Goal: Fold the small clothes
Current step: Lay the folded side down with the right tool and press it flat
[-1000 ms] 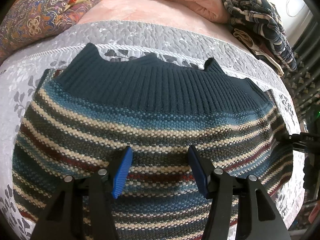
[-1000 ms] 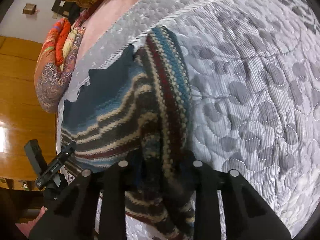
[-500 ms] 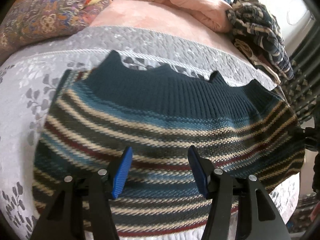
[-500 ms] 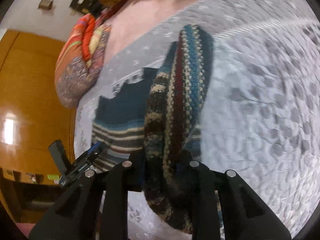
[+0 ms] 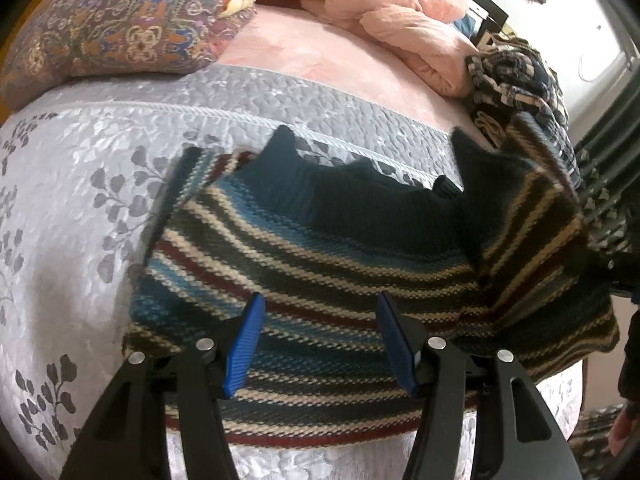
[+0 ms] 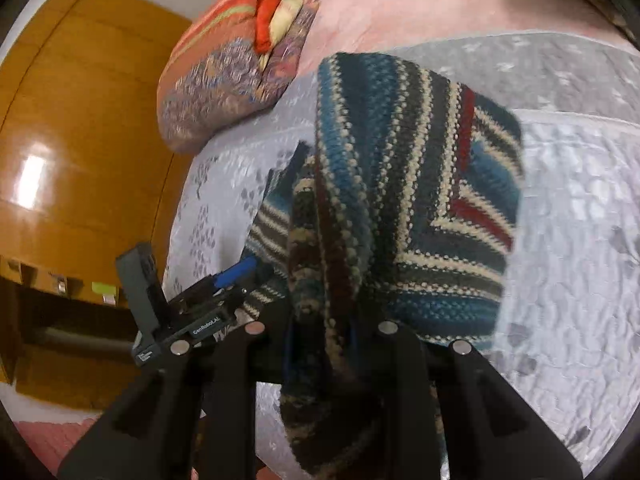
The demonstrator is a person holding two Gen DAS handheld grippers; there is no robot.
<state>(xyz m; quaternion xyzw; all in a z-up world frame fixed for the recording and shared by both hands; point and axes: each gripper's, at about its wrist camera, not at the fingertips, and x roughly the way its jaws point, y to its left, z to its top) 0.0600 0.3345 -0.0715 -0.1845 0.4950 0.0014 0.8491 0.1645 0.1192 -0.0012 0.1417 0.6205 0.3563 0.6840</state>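
Observation:
A striped knit sweater (image 5: 320, 256) with a dark ribbed band lies on the grey quilted bed cover (image 5: 80, 168). My left gripper (image 5: 320, 340) hovers open over its near striped part, blue pads apart, nothing between them. The sweater's right side (image 5: 536, 216) is lifted and folding leftward over the body. In the right wrist view my right gripper (image 6: 320, 336) is shut on that side of the sweater (image 6: 400, 184), and the cloth hangs up and over its fingers, hiding the tips. The left gripper (image 6: 200, 304) shows there at lower left.
A patterned pillow (image 5: 112, 28) and pink bedding (image 5: 400, 12) lie at the far side of the bed. A heap of dark patterned clothes (image 5: 516, 76) sits at the far right. A wooden wardrobe (image 6: 72, 140) stands beyond the bed's left edge.
My right gripper has lifted the sweater's right side and swung it leftward over the body. The left gripper has drawn back a little and stays open.

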